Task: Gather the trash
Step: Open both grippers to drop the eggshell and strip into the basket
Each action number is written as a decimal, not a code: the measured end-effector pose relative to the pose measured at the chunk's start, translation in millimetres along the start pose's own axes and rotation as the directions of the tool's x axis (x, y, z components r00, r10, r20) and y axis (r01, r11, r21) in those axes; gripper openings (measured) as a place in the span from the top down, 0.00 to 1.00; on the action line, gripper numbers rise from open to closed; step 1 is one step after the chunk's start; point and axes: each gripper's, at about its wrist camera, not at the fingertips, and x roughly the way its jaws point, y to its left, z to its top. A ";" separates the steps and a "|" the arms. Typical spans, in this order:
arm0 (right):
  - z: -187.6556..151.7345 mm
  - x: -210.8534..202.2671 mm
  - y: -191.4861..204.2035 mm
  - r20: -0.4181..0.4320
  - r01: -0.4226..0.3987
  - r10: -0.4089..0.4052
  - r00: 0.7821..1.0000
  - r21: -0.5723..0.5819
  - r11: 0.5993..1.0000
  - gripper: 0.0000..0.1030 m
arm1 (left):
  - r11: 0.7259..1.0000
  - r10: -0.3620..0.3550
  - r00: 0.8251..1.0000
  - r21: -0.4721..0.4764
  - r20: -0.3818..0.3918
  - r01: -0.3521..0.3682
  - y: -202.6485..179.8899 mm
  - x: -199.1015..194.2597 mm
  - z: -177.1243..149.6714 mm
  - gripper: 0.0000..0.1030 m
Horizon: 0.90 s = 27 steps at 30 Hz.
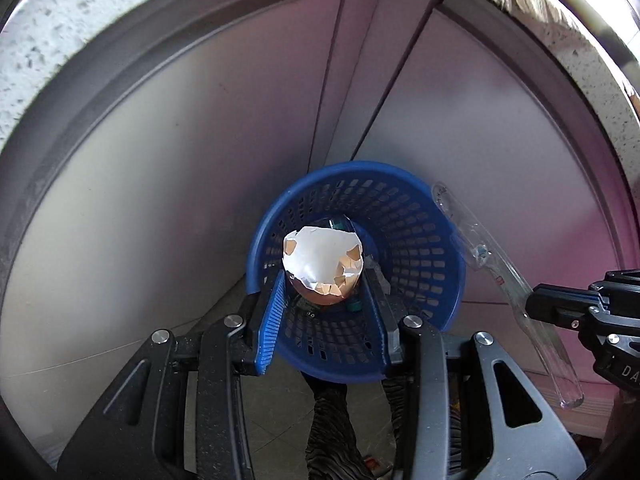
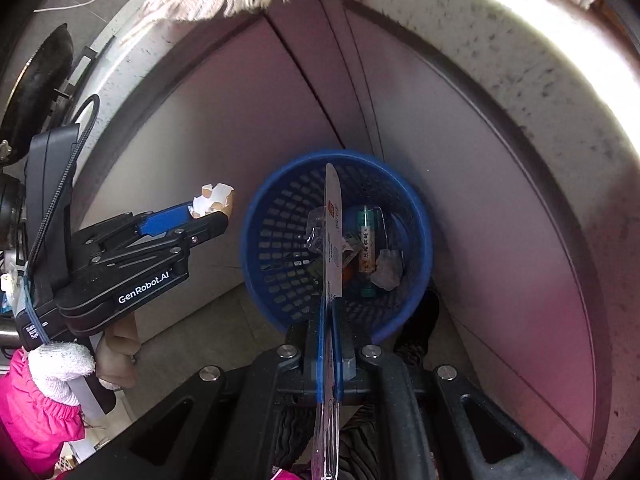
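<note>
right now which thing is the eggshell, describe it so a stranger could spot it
Find the blue mesh basket on the floor by the grey cabinet doors. Above its rim, the left tongs grip the eggshell: broken, white inside, brown outside, unlike the flat clear plastic packaging in the right tongs.

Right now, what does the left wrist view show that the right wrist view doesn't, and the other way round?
Only the left wrist view shows the hollow inside of the broken eggshell, gripped between the left gripper's jaws over the basket. Only the right wrist view shows the rubbish in the basket bottom, including a crumpled tissue, plus the gloved hand holding the left gripper. Both show the blue basket, the eggshell, and the clear plastic packaging clamped in the shut right gripper.
</note>
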 end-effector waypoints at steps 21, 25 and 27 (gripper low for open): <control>5.1 31.8 -4.7 -0.032 0.065 -0.067 0.997 -0.034 0.997 0.96 | 1.000 0.019 0.998 0.000 -0.065 -0.019 -2.6 42.9 -3.2 0.63; 3.3 24.3 -2.9 -0.023 0.075 -0.076 0.997 -0.043 0.996 0.76 | 1.000 0.014 0.997 -0.016 -0.077 -0.015 2.1 45.8 -2.8 0.62; 3.6 22.9 -2.8 -0.022 0.077 -0.078 0.997 -0.045 0.996 0.75 | 1.000 0.012 0.997 -0.023 -0.082 -0.014 4.3 47.6 -2.3 0.62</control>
